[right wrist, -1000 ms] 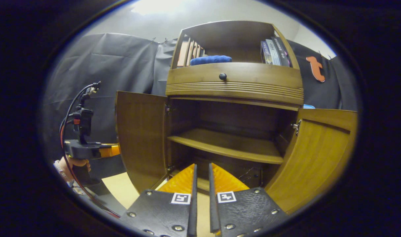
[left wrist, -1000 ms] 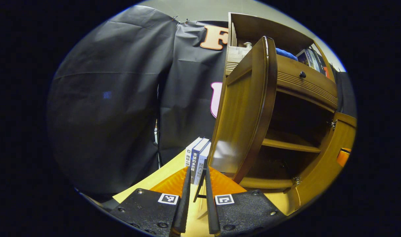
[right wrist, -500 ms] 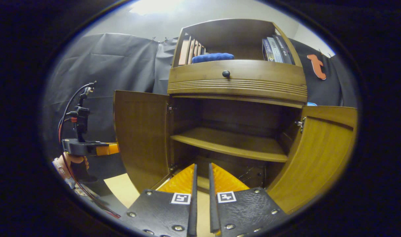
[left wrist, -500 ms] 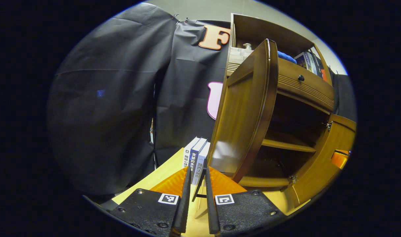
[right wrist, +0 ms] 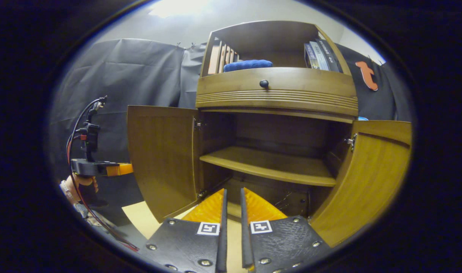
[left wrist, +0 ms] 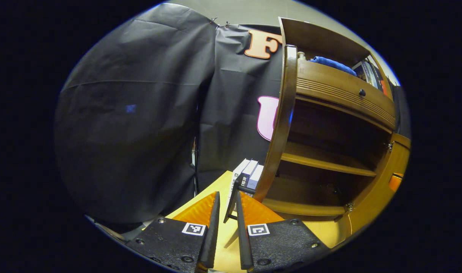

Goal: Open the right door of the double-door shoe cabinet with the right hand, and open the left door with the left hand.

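Observation:
The wooden shoe cabinet (right wrist: 276, 89) stands with both lower doors swung out. The left door (right wrist: 160, 159) and right door (right wrist: 367, 178) flank the dark inside and its shelf (right wrist: 268, 167). My right gripper (right wrist: 233, 190) is shut and holds nothing, centred in front of the opening. The left gripper (right wrist: 122, 169), held in a hand (right wrist: 77, 184), sits just left of the left door's outer side. In the left gripper view that door (left wrist: 282, 125) shows edge-on, up and to the right of my shut, empty left gripper (left wrist: 227, 195). The right door (left wrist: 382, 185) is beyond.
A drawer with a round knob (right wrist: 263, 83) sits above the doors. The top shelf holds a blue cloth (right wrist: 248, 65) and books (right wrist: 320, 55). More books (left wrist: 248, 175) stand against a black bookend on the yellow table (left wrist: 219, 189), left of the cabinet.
The left door has swung further out and now shows edge-on in the left gripper view. The left gripper has shifted a little leftward. The right gripper has barely moved.

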Demonstrator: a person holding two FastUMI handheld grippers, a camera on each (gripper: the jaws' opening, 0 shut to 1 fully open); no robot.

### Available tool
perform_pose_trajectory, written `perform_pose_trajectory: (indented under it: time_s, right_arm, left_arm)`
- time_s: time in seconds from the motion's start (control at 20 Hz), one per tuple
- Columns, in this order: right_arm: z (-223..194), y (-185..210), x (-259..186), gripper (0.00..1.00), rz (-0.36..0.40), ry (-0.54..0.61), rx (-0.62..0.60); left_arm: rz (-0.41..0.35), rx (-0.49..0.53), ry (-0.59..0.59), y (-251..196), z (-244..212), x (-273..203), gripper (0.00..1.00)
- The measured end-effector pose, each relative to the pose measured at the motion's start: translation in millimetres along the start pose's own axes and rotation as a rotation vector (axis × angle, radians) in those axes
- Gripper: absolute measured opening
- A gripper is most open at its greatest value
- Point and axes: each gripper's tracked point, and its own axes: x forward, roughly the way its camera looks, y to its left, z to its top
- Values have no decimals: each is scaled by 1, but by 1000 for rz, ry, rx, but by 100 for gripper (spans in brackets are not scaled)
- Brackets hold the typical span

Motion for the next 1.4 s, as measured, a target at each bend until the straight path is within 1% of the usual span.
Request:
perform_pose_trajectory:
  time_s: [0.25, 0.45, 0.5, 0.55, 0.65, 0.85, 1.05, 1.1, 1.15, 1.4]
  right_arm:
    - [1, -5, 1, 15, -4, -1, 3]
    - [3, -13, -1, 15, -18, -5, 4]
    - [4, -16, 0, 16, -24, -7, 4]
    - [5, -18, -1, 16, -30, -9, 5]
    - [7, -24, -3, 16, -42, -15, 7]
    - [17, -37, -9, 15, -78, -38, 7]
    - [23, -51, -18, 16, -119, -70, 14]
    - [26, -55, -19, 16, -130, -78, 16]
    - [28, -59, -22, 16, -141, -85, 17]
    - [33, -76, -34, 15, -202, -104, 25]
  left_arm:
    - [46, -34, -38, 5, 15, -6, 27]
    - [76, 11, -98, -4, 41, -23, 27]
    - [71, 18, -119, -11, 51, -28, 18]
    - [64, 21, -141, -17, 66, -33, 35]
    - [29, 19, -187, -36, 89, -41, 18]
    - [-73, 22, -231, -81, 116, -48, 18]
    - [-168, 65, -250, -124, 121, -42, 18]
    - [-195, 72, -253, -138, 128, -47, 18]
    - [-221, 74, -256, -149, 129, -46, 26]
    - [-332, 73, -250, -197, 130, -46, 26]
